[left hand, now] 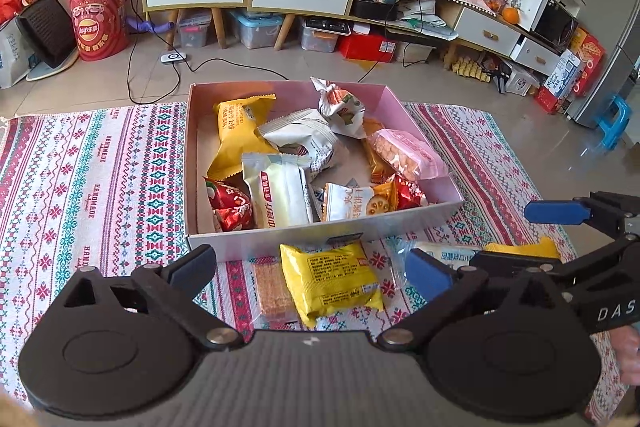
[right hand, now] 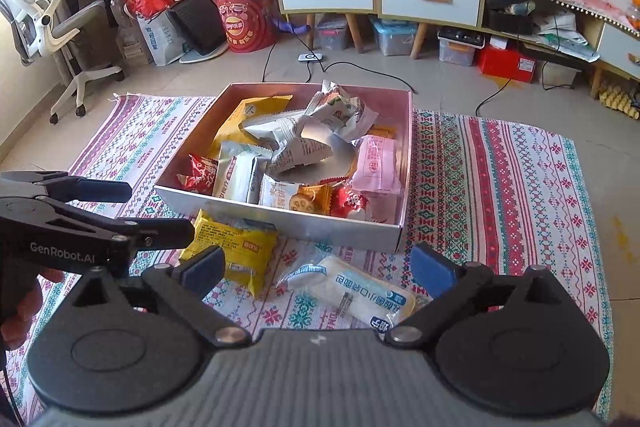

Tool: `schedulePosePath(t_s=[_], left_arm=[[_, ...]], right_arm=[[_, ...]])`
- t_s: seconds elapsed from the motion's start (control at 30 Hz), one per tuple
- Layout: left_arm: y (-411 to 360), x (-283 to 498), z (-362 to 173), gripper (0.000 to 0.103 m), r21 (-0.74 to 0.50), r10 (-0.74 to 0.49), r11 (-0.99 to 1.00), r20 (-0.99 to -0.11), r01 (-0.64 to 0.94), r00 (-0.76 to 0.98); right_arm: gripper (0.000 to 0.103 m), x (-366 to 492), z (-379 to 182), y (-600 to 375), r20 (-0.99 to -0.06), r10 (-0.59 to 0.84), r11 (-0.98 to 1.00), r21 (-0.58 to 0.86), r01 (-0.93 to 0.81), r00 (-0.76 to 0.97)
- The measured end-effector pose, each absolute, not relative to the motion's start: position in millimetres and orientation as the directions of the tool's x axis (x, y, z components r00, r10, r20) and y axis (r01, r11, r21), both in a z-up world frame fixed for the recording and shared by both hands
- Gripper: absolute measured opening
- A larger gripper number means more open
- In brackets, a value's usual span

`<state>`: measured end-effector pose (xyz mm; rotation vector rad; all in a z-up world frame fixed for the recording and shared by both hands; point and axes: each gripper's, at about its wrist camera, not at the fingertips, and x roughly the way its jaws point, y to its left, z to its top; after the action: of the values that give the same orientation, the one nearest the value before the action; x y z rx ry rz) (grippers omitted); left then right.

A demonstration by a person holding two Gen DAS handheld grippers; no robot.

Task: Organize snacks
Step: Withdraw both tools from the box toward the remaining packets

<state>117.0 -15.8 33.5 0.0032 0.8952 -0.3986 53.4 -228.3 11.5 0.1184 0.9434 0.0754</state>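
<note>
Left wrist view: the left hand-held gripper (left hand: 310,269) is spread wide and pinches nothing. Below it, a yellow snack packet (left hand: 332,277) lies on the patterned cloth (left hand: 100,179), just in front of a pink box (left hand: 400,223) filled with wrapped snacks.

Right wrist view: the right hand-held gripper (right hand: 320,269) is likewise spread, empty. A white bread packet (right hand: 360,291) lies on the cloth between its fingers, beside the yellow packet, near the box's front wall.
</note>
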Motion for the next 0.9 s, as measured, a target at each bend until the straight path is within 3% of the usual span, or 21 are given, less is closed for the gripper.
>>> schedulePosePath(t_s=[0.6,0.9], left_arm=[[3.0,70.1,5.7,0.103,-0.105,-0.326,0.918,-0.750,0.383,0.575],[-7.7,60.1,-18.2,0.103,-0.108,-0.350,0.897,-0.765,0.429,0.540]], right_arm=[[0.102,17.4,-0.8,-224.9,-0.811,0.140,0.990,0.116,-0.078,0.569],[0.102,-2.3,-9.7,-232.6,-0.824,0.108,0.988,0.027,-0.152,0.555]])
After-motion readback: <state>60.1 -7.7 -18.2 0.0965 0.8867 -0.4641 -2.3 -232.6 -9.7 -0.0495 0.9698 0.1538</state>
